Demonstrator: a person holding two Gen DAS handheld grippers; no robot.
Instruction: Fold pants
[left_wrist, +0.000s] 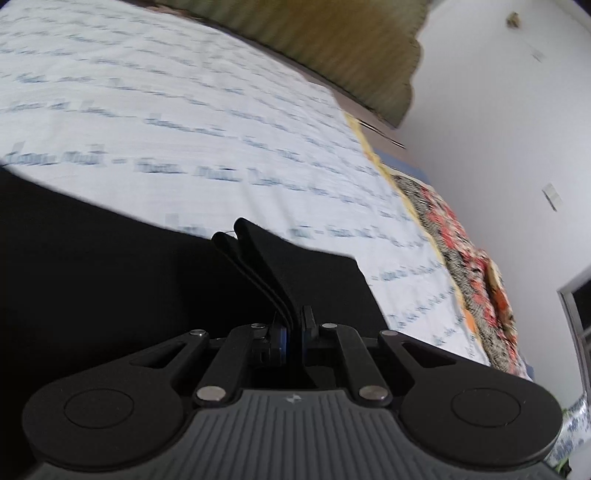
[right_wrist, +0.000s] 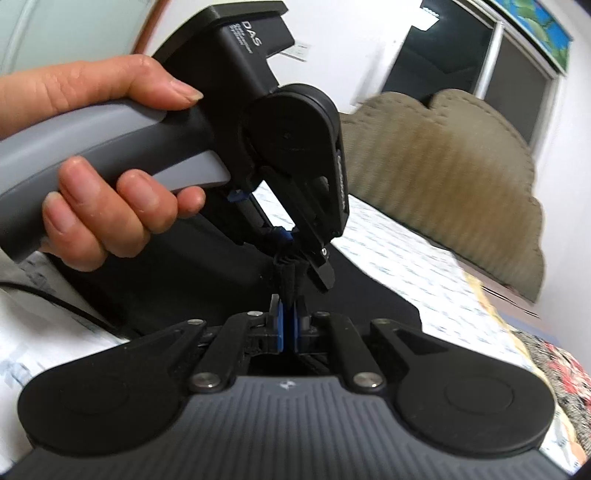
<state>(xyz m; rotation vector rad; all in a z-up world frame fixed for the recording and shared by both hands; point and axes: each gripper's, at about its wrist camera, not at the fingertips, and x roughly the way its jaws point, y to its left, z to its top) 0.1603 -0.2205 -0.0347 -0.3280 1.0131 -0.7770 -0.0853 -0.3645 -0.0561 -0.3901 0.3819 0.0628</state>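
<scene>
Two claws, left claw (left_wrist: 294, 338), right claw (right_wrist: 290, 332), apparently pinching black pants (left_wrist: 110, 266)

White walls (left_wrist: 480, 110), scalloped headboard (right_wrist: 443, 155)

The pants (left_wrist: 110, 258) are plain black, and the bed sheet (left_wrist: 184, 110) under them is white with rows of small blue-grey print. Each gripper, left (left_wrist: 294, 332) and right (right_wrist: 290, 332), is black with blue pads and a ribbed grey base, while the headboard (right_wrist: 443, 155) is olive-tan with fine ribbing and the blanket (left_wrist: 469, 254) has a red, orange and black flowery pattern
</scene>
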